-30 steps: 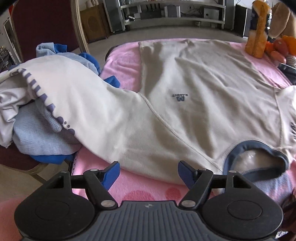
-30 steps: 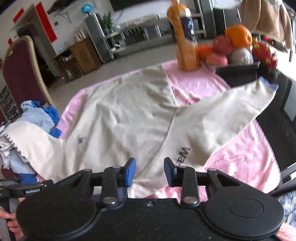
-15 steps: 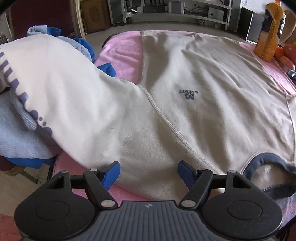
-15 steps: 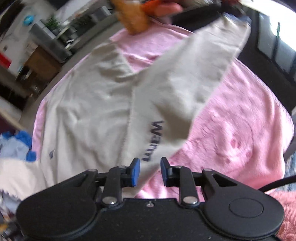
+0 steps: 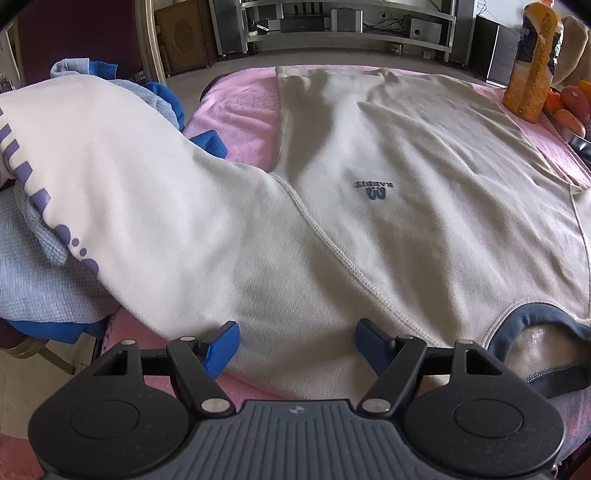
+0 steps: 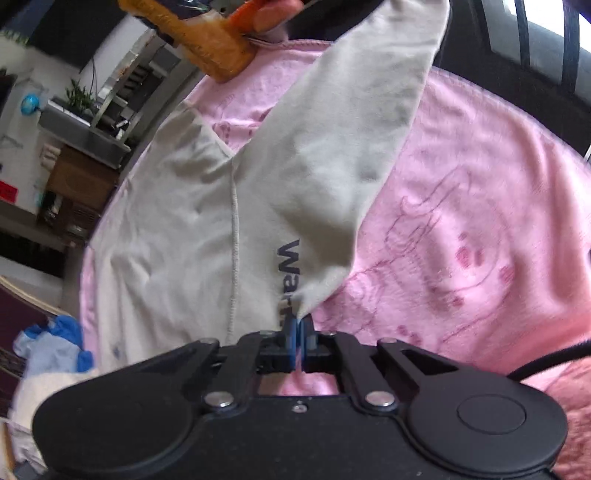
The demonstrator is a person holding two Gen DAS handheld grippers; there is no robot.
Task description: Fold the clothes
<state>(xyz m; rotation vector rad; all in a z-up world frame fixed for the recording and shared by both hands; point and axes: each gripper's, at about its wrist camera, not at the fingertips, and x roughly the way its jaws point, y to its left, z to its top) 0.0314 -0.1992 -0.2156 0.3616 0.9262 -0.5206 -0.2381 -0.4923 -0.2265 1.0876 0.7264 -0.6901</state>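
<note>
Cream fleece sweatshirt (image 5: pixel 388 206) lies spread across the pink blanket (image 6: pixel 461 221) on the table. Right gripper (image 6: pixel 298 334) has its fingers together, clamped on the sweatshirt's near edge; left gripper (image 5: pixel 295 341) has its fingers apart over the fleece. Orange bottle (image 5: pixel 535 62) stands far right; shelving (image 5: pixel 332 22) lines the far room.

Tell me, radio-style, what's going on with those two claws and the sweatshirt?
Right gripper shut on cream sweatshirt, pinching its edge by the lettering. Left gripper open over the near sleeve. Sweatshirt spread on pink blanket. Orange bottle at far edge, not in the way.
</note>
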